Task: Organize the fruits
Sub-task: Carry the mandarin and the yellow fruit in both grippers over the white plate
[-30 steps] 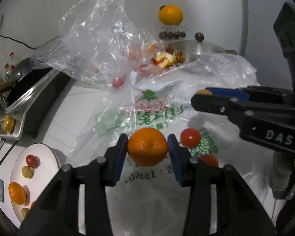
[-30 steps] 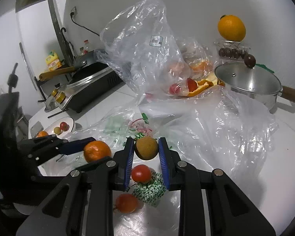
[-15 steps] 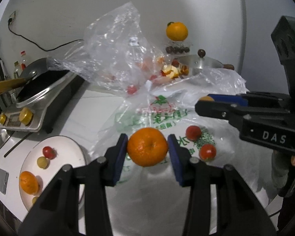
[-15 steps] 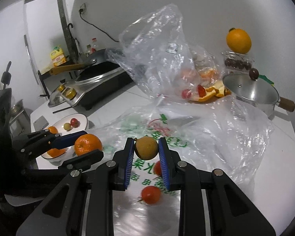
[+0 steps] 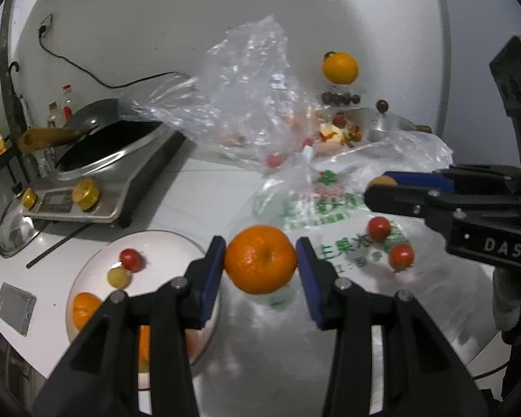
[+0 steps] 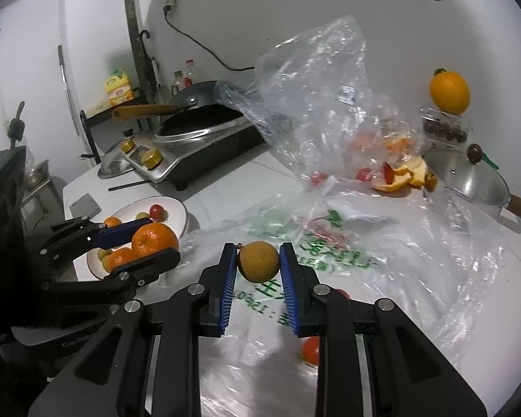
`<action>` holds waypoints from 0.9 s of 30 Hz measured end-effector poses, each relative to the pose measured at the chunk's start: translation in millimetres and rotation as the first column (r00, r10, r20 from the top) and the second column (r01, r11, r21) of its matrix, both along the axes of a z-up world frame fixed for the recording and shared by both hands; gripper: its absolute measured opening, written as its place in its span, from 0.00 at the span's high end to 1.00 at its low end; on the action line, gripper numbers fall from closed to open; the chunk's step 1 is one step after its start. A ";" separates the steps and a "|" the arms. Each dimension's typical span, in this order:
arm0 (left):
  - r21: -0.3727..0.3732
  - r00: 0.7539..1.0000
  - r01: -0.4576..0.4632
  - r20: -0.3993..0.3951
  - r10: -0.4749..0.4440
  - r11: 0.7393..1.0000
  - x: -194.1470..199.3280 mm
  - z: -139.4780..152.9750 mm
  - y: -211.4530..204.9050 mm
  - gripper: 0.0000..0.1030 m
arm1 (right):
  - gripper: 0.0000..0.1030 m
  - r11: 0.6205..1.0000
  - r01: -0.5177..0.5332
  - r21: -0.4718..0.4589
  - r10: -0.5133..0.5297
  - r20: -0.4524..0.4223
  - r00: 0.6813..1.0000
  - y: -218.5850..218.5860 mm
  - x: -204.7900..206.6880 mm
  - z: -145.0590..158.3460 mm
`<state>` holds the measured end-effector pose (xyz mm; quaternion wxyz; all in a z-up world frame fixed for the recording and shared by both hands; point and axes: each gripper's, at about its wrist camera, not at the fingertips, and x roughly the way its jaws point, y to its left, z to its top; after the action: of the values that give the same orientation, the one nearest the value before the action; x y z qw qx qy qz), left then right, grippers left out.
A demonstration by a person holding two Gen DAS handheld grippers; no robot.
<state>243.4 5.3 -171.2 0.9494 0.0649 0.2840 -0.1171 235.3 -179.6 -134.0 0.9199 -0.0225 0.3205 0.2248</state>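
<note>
My left gripper is clamped on a mandarin, its blue pads pressed against both sides of the fruit, above the printed plastic bag and just right of the white plate. My right gripper is squeezed tight on a small brownish round fruit, held over the same bag. Two cherry tomatoes lie on the bag between the grippers.
</note>
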 end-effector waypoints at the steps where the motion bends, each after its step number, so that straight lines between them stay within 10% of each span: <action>1: 0.000 1.000 -0.006 0.001 0.006 1.000 0.7 -0.1 4.6 0.58 | 0.74 1.000 -0.005 -0.002 0.005 0.001 1.000 3.2 -0.2 0.2; 27: -0.046 0.983 -0.152 -0.113 0.146 0.987 60.1 -28.7 76.4 0.58 | 0.74 0.993 -0.119 0.021 0.119 -0.027 0.992 61.4 29.2 -12.0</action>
<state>303.5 81.7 -199.9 0.9400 0.0113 0.3362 -0.0566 264.5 -118.2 -146.0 0.9005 -0.0296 0.3292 0.2827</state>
